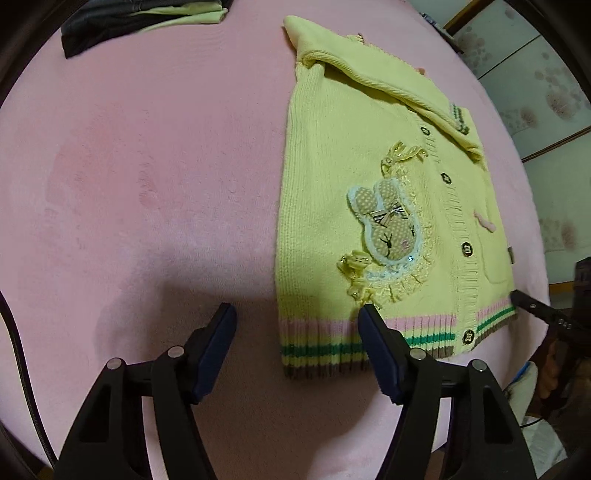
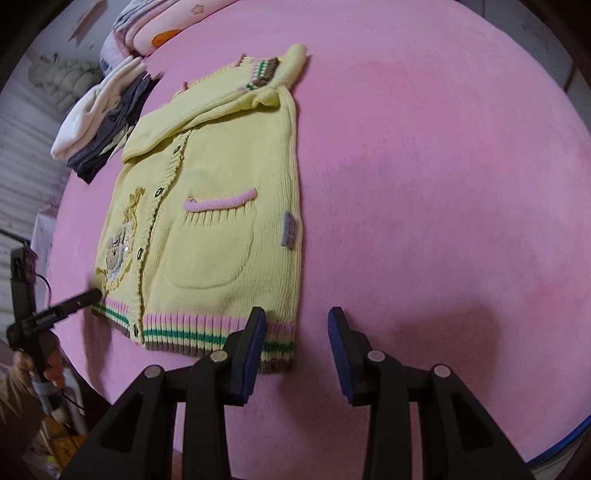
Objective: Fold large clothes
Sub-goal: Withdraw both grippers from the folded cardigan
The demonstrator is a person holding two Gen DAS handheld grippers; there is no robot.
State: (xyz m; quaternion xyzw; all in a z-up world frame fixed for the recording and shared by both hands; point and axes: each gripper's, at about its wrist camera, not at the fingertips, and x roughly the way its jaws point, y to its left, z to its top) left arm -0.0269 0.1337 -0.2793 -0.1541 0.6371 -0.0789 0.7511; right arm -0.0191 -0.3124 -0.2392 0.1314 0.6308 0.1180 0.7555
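Observation:
A yellow knitted cardigan (image 1: 332,166) lies flat and buttoned on a pink blanket (image 1: 147,184), with both sleeves folded across its chest. It has a bunny patch (image 1: 388,225) on one side and a pocket (image 2: 214,251) on the other. My left gripper (image 1: 295,314) is open just over the left corner of the striped hem (image 1: 325,347). My right gripper (image 2: 297,317) is open over the cardigan's (image 2: 229,166) right hem corner. Neither gripper's pads press on the cloth. In the right wrist view, one of the left gripper's fingers (image 2: 74,301) pokes in at the far left.
Folded dark and pale green clothes (image 1: 129,22) lie at the blanket's far left. A stack of white and grey clothes (image 2: 103,122) sits beside the cardigan's collar, with pink bedding (image 2: 166,22) behind it. Patterned cupboard doors (image 1: 535,92) stand past the blanket's right edge. A hand (image 2: 44,365) holds the left gripper.

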